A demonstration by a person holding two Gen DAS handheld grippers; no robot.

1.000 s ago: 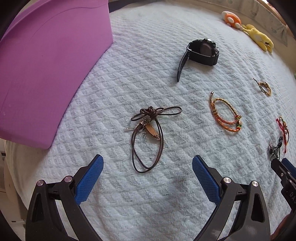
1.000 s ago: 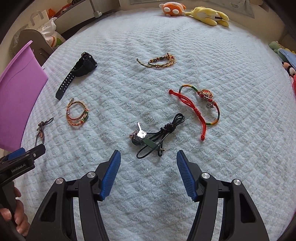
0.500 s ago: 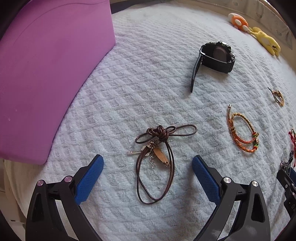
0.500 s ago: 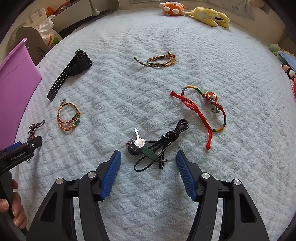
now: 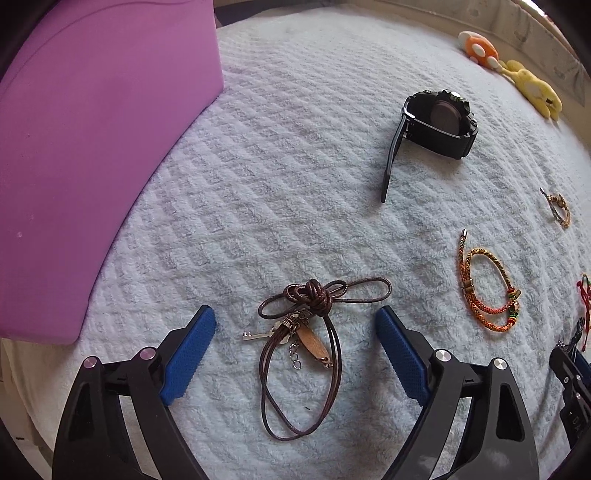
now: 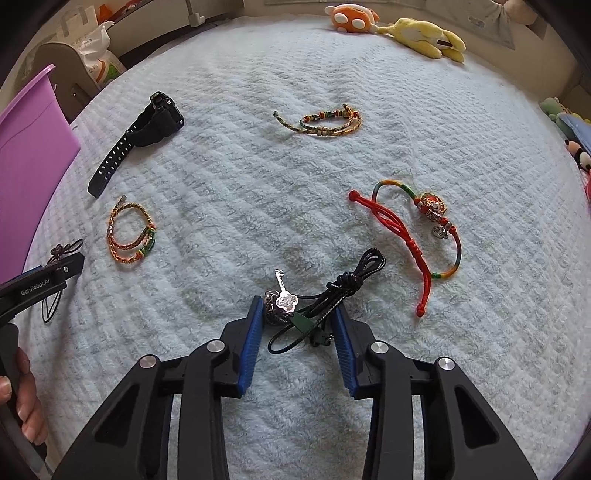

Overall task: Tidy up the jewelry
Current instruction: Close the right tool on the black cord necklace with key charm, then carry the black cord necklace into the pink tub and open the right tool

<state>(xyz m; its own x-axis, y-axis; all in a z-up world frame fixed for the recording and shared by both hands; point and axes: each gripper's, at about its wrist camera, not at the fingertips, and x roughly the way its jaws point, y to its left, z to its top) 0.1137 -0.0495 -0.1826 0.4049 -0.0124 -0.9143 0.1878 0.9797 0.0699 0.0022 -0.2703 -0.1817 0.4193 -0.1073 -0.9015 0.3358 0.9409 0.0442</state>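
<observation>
Jewelry lies spread on a pale quilted bed cover. A brown cord necklace (image 5: pixel 306 332) with a key and a wooden pendant lies between the wide-open fingers of my left gripper (image 5: pixel 295 326). A black cord necklace (image 6: pixel 325 299) with a silver key charm lies between the fingers of my right gripper (image 6: pixel 298 314), whose jaws have narrowed around it with a gap still showing on each side. A black watch (image 5: pixel 436 122) lies further off; it also shows in the right wrist view (image 6: pixel 147 125). An orange braided bracket (image 5: pixel 487 291) lies to the right.
A purple bin (image 5: pixel 85 147) stands at the left of the bed cover. A red cord bracelet (image 6: pixel 410 229) and a green-gold braided bracelet (image 6: pixel 325 122) lie further out. Plush toys (image 6: pixel 406 29) sit at the far edge. The left gripper body (image 6: pixel 37 288) shows at the left.
Both grippers moved forward and down over their necklaces. The right gripper's jaws closed in from wide open to a narrow gap around the black necklace. The left jaws stayed wide.
</observation>
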